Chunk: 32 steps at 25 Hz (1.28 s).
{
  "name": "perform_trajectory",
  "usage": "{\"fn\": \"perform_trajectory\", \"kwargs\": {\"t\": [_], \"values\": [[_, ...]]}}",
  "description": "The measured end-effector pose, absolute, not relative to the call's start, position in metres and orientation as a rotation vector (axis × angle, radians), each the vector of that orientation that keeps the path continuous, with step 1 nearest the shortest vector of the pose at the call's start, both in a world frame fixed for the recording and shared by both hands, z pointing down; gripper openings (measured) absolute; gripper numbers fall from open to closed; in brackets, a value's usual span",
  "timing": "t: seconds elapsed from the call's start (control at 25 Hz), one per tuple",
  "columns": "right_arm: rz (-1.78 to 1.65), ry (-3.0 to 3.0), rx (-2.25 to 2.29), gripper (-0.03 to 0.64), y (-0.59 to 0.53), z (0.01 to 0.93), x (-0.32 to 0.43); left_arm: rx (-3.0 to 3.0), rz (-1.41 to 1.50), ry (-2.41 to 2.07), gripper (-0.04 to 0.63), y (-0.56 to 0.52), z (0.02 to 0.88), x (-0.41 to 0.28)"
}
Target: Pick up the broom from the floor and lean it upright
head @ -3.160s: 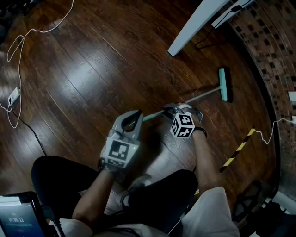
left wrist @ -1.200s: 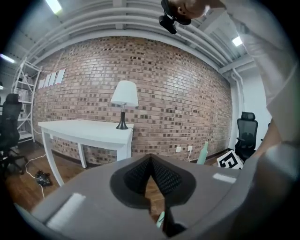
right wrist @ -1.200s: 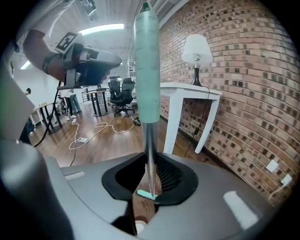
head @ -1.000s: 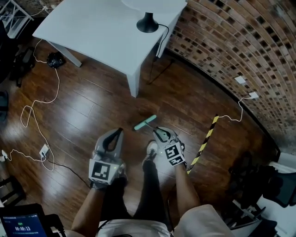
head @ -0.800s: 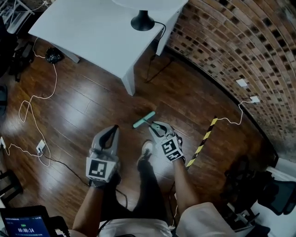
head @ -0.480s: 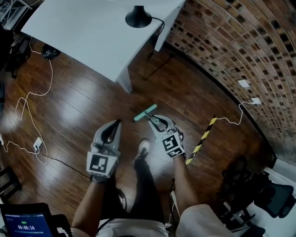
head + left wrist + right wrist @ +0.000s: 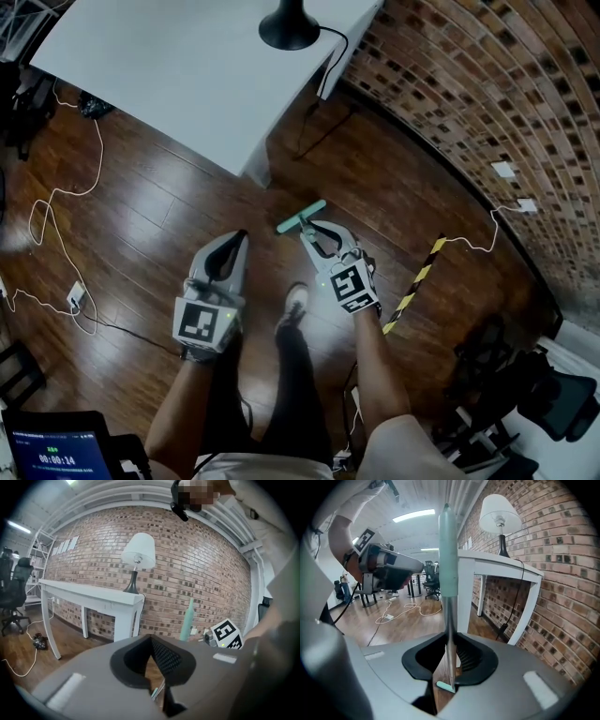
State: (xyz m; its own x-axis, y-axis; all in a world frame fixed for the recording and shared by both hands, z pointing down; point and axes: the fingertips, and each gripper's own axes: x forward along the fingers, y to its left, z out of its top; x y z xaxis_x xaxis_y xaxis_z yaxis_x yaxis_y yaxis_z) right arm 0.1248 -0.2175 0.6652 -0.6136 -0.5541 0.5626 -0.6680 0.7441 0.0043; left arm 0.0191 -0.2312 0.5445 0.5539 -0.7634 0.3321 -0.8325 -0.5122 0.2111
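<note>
The right hand-held gripper [image 7: 317,236] pinched the broom [image 7: 448,564] by its thin metal stick, just under the green grip. The broom stood straight up, with its green head low by the wood floor [image 7: 169,216]. I could not tell if the head touched the floor. The left hand-held gripper [image 7: 240,240] was just beside it, apart from the broom. Its jaws were pressed together with nothing in them. A white table [image 7: 178,75] stood close in front, with a lamp [image 7: 286,28] near its corner and a black cord [image 7: 330,58] hanging over the edge. A brick wall [image 7: 469,112] ran along the right side. A yellow and black striped strip [image 7: 417,279] lay on the floor near the right arm, and white cables [image 7: 56,211] lay well off to the left. The person's shoe [image 7: 295,305] was on the floor between the two arms.
</note>
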Motion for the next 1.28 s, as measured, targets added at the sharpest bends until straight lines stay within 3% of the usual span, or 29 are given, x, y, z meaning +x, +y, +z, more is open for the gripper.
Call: {"fn": "perform_trajectory", "kwargs": {"t": [0.8, 1.28], "values": [[0.326, -2.340, 0.981, 0.092, -0.313, 0.711, 0.091, 2.426, 0.306, -1.353, 0.000, -0.219, 0.545, -0.012], [0.228, -2.391, 0.895, 0.116, -0.314, 0.718, 0.078, 2.418, 0.309, -1.349, 0.000, -0.225, 0.555, -0.020]]}}
